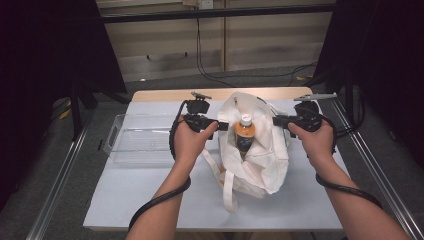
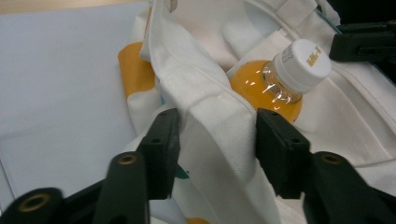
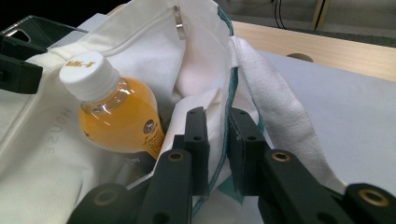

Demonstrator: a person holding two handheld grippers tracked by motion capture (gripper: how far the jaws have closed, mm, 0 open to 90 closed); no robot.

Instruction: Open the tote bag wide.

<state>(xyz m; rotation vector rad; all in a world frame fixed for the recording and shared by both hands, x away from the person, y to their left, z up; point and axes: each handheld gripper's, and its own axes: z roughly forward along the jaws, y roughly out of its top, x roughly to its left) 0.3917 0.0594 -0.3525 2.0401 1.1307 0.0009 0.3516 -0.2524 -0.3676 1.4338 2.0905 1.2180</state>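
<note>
White canvas bag [image 1: 260, 150] held agape for the orange bottle [image 1: 245, 134]: right gripper [image 3: 217, 140] fingers pinching the rim, left gripper [image 2: 212, 140] fingers spread astride the opposite edge.

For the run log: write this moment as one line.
left tool: open, astride tote bag rim | right tool: shut on tote bag rim | orange drink bottle: upright inside bag, white cap on

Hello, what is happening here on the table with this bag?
A person works on a white tote bag with two hand-held grippers. The right gripper is pinched shut on the bag's rim. The left gripper is open, its jaws on either side of the opposite rim. An orange drink bottle with a white cap stands inside the bag.
</note>
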